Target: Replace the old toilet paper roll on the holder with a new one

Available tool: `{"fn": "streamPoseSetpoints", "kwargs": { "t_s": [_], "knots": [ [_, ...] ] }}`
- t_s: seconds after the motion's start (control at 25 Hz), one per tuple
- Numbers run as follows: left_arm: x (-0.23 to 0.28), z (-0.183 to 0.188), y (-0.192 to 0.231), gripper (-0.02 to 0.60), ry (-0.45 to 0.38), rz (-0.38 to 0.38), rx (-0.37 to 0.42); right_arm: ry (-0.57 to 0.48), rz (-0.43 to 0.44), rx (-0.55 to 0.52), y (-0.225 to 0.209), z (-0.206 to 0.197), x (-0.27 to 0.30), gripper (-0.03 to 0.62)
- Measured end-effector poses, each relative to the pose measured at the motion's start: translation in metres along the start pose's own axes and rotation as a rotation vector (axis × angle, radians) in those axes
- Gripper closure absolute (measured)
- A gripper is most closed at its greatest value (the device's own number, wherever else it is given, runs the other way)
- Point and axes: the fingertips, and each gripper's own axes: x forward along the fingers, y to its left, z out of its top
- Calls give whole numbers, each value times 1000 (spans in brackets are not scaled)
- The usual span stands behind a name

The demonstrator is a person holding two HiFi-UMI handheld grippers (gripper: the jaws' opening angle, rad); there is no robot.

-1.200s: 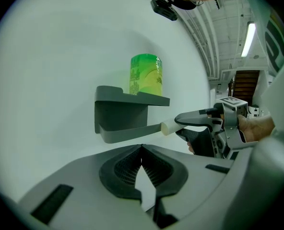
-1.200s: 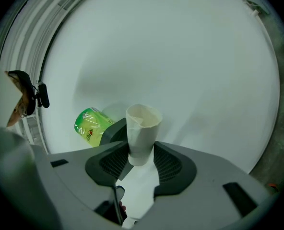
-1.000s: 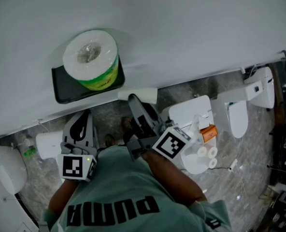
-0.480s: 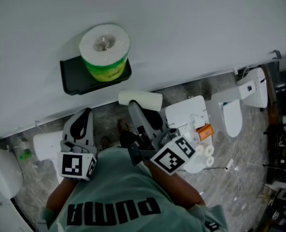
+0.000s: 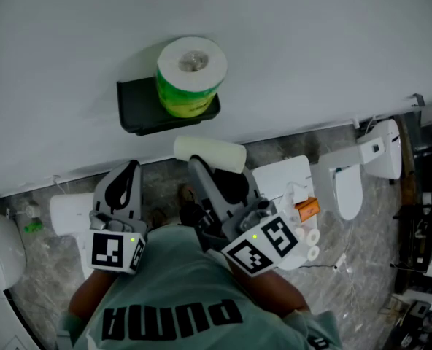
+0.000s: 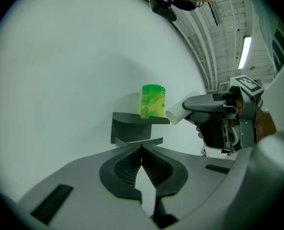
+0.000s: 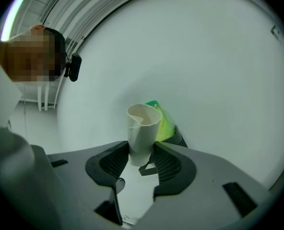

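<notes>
upper centre of the head view: new roll [image 5: 192, 75], green wrapper print unreadable, upright on the black wall holder [image 5: 137, 109]. below it, right gripper [image 5: 214, 172] clamped on the bare cardboard tube [image 5: 210, 153]; left gripper [image 5: 121, 188] jaws together, empty. shirt [image 5: 172, 313] print: "puma".

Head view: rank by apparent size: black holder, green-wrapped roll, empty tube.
1. Black holder and green-wrapped roll: near equal, can't rank; the roll hides part of the holder.
2. Empty tube, clearly smallest.
</notes>
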Motion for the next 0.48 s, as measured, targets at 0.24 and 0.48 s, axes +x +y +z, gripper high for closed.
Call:
{"fn": "streamPoseSetpoints", "kwargs": {
  "t_s": [0.24,0.48],
  "knots": [
    [-15,21,18,577,-52,71,2,32,59,-165,33,12,26,425],
    [-27,34,34,577,-79,136,0,74,87,-250,48,13,51,425]
  ]
}}
